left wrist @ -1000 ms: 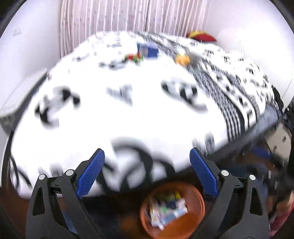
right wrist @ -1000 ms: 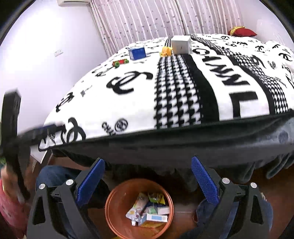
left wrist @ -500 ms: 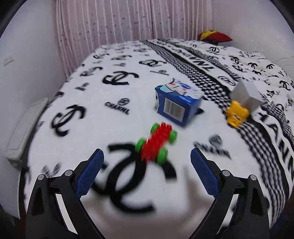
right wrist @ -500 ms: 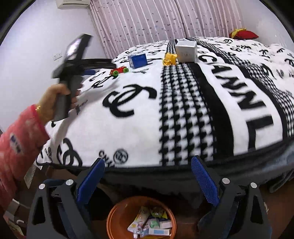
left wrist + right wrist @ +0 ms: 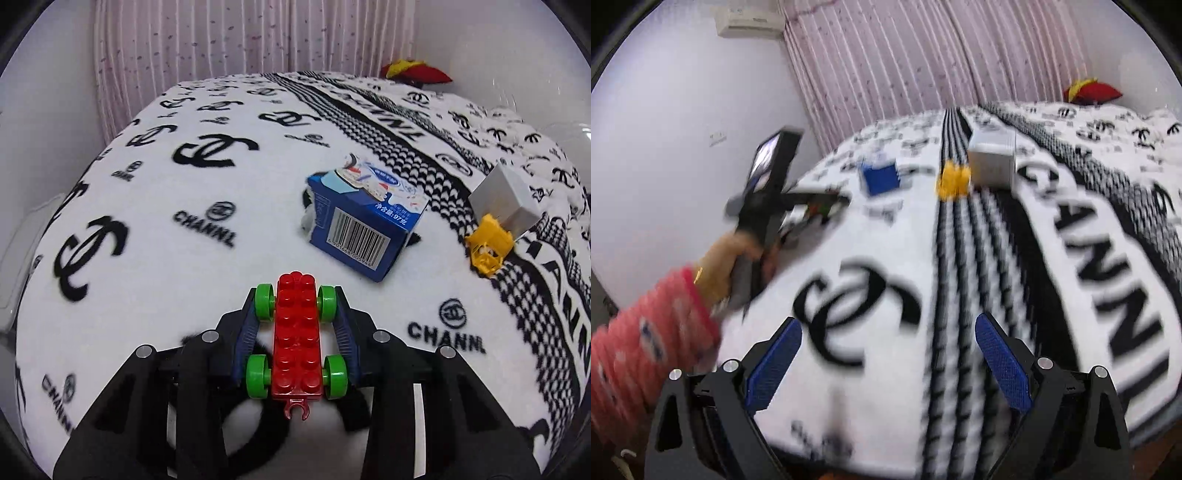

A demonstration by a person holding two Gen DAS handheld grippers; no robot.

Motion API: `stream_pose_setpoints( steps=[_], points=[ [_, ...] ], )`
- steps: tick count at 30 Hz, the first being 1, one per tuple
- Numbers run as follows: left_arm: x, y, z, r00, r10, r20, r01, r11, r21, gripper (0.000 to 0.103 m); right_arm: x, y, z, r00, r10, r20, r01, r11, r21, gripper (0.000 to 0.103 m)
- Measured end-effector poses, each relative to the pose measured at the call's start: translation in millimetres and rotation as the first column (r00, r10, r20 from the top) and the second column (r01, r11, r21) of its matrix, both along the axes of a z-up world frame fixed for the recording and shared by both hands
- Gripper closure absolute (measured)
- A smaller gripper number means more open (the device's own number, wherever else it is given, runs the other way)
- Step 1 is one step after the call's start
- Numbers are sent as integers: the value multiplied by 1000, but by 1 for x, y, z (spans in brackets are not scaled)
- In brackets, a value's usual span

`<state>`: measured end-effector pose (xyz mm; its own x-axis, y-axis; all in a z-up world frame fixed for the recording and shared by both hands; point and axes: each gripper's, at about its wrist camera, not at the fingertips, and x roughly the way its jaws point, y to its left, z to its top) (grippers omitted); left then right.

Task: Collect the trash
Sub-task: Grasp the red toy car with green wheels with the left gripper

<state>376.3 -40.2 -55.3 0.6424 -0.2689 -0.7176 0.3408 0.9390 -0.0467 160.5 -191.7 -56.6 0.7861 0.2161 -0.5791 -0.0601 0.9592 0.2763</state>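
Note:
My left gripper (image 5: 296, 303) is shut on a red toy brick car with green wheels (image 5: 296, 338), which rests on the bed blanket (image 5: 155, 192). Just beyond it lies a blue carton (image 5: 364, 229), then a yellow toy (image 5: 489, 245) against a grey box (image 5: 508, 197). In the blurred right wrist view, my right gripper (image 5: 888, 356) is open and empty over the near part of the bed. It also shows the left gripper (image 5: 820, 206) at left, the blue carton (image 5: 880, 178), the yellow toy (image 5: 955, 181) and the grey box (image 5: 991, 164).
A red and yellow cushion (image 5: 415, 74) lies at the bed's far right corner, seen too in the right wrist view (image 5: 1093, 90). Pink striped curtains (image 5: 251, 40) hang behind the bed. A wall runs along the left side.
My left gripper moved forward over the bed and closed on the red toy car. My right gripper rose and moved forward, so the orange bin with trash has left its view.

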Motion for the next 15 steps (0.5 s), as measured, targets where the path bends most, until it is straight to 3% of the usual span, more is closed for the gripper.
stream_pose_setpoints(
  steps=[3,9,15],
  points=[
    [-17,10,7,1000,-5,-8,4,999,-50,65,32,-10,9,999,-33,35,33,999,13,10],
    [-65,32,17,1000,-14,4,14,997,-70,65,99,-28,15,993,-107,40,107,994,2,10],
    [-110,51,21,1000,-28,6,29,994,-109,65,166,-35,4,989,-141,-48,140,990,-21,14]
  ],
)
